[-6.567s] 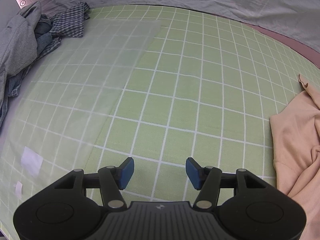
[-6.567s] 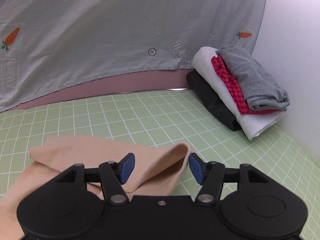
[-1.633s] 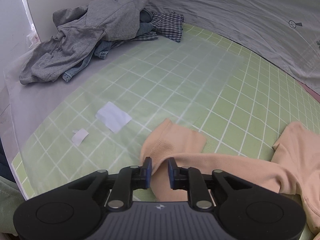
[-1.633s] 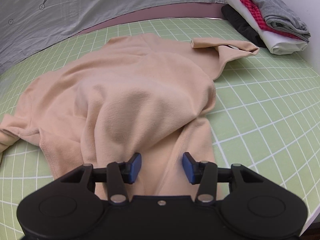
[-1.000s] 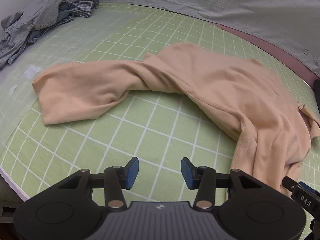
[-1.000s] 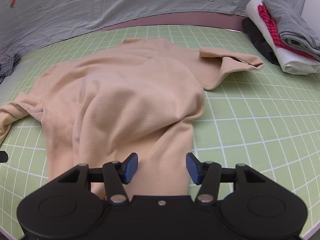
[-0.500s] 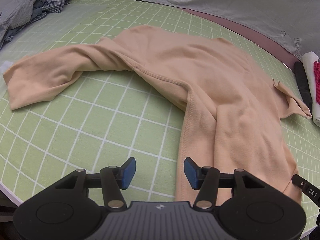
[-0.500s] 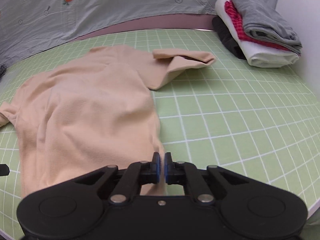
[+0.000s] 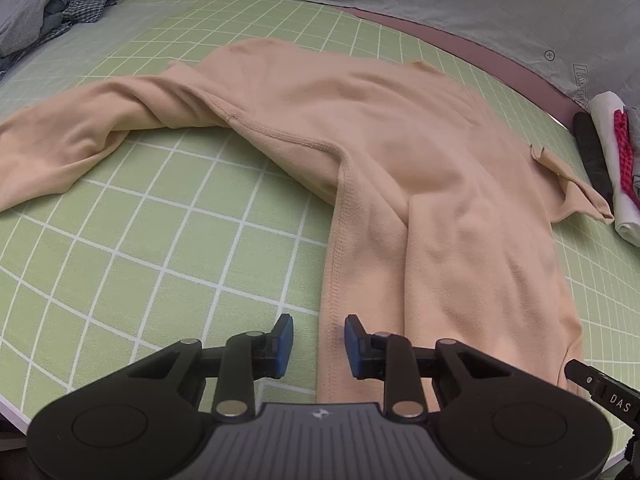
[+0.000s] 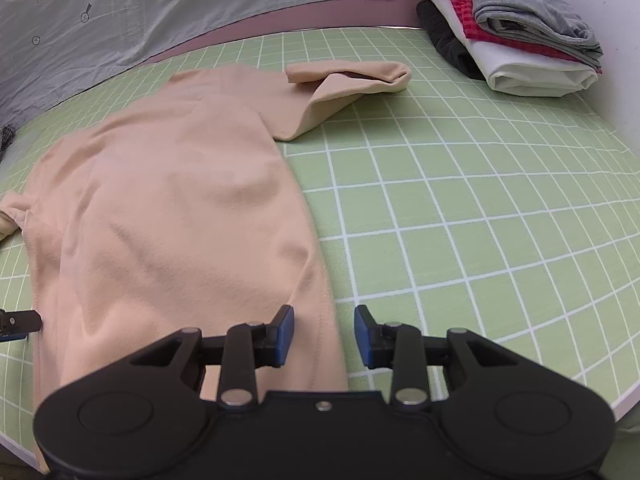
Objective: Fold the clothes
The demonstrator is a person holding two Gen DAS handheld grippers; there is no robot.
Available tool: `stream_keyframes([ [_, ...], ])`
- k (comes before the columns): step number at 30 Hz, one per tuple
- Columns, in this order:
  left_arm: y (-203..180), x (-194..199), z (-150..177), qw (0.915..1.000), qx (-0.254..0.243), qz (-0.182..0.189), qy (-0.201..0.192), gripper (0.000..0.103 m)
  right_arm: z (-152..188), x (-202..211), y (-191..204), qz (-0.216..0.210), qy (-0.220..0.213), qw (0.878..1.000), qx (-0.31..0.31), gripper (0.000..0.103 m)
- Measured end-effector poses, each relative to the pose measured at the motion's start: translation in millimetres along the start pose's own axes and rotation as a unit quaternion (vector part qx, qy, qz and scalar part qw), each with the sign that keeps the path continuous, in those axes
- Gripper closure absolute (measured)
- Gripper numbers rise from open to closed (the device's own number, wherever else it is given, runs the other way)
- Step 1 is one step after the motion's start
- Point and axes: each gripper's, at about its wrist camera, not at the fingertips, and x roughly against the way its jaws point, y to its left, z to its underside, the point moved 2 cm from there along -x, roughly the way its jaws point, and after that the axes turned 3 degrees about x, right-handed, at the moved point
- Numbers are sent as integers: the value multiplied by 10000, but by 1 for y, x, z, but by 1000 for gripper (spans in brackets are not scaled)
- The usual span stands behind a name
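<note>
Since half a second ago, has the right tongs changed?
Yes. The right tongs were shut on the peach shirt hem; now open, hem lying on the green mat.

Bright, even light; fisheye-warped edges, slight blur.

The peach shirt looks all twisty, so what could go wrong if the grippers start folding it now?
The peach shirt has a ridge bunched down its middle; folding now could lock in that crease. Its right sleeve is doubled over itself and might stay tucked inside. Both the left gripper and right gripper are open at the hem, so a shallow pinch might slip off.
</note>
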Motion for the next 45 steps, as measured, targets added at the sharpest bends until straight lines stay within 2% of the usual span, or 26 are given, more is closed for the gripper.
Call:
stream_keyframes([
  [6, -3, -4, -3, 10000, -57, -32, 20, 71, -1, 3, 2, -52, -58, 9999, -70, 58],
  [8, -5, -4, -4, 9999, -140, 28, 29, 69, -1, 3, 3, -49, -73, 9999, -63, 49],
  [11, -7, -6, -5, 9995, -292, 107, 38, 68, -1, 1, 7, 10, -55, 10000, 10, 48],
  [12, -8, -6, -4, 9993, -358, 110, 27, 70, -2, -1, 7, 35, -47, 10000, 39, 49],
  [15, -9, -9, -4, 9988, -482, 14, 27, 99, -5, -6, 4, 28, 7, 10000, -1, 71],
  [17, -5, -7, -6, 9989, -471, -42, -1, 100, -5, -6, 3, 1, -1, 10000, -54, 88],
  [19, 13, 0, -14, 9991, -299, -286, -120, 100, -4, -4, 3, -23, -16, 10000, -86, 94],
  [24, 62, 21, -33, 9941, 185, -966, -453, 100, 1, 1, 9, -211, 43, 9998, 29, 95],
  [27, 91, 23, -41, 9898, 440, -1262, -488, 100, 3, 2, 19, -546, 152, 9983, 105, 95],
  [30, 103, 23, -46, 9887, 488, -1347, -439, 99, 0, 3, 30, -746, 173, 9968, 223, 88],
  [31, 104, 24, -48, 9889, 530, -1315, -441, 95, -2, 4, 33, -762, 143, 9967, 257, 80],
  [33, 105, 28, -51, 9892, 594, -1261, -450, 94, -7, 6, 38, -775, 59, 9965, 298, 69],
  [35, 100, 30, -57, 9888, 565, -1290, -492, 78, -18, 8, 37, -687, -117, 9973, 244, 62],
  [36, 96, 31, -61, 9887, 547, -1299, -512, 63, -24, 9, 36, -634, -199, 9976, 211, 61],
  [37, 93, 31, -65, 9885, 530, -1309, -532, 53, -30, 8, 35, -579, -261, 9978, 179, 58],
  [40, 83, 30, -78, 9881, 434, -1362, -568, 34, -48, 2, 31, -376, -417, 9983, 145, 55],
  [45, 67, 17, -102, 9881, 221, -1419, -552, 27, -83, -14, 28, 55, -692, 9972, 281, 54],
])
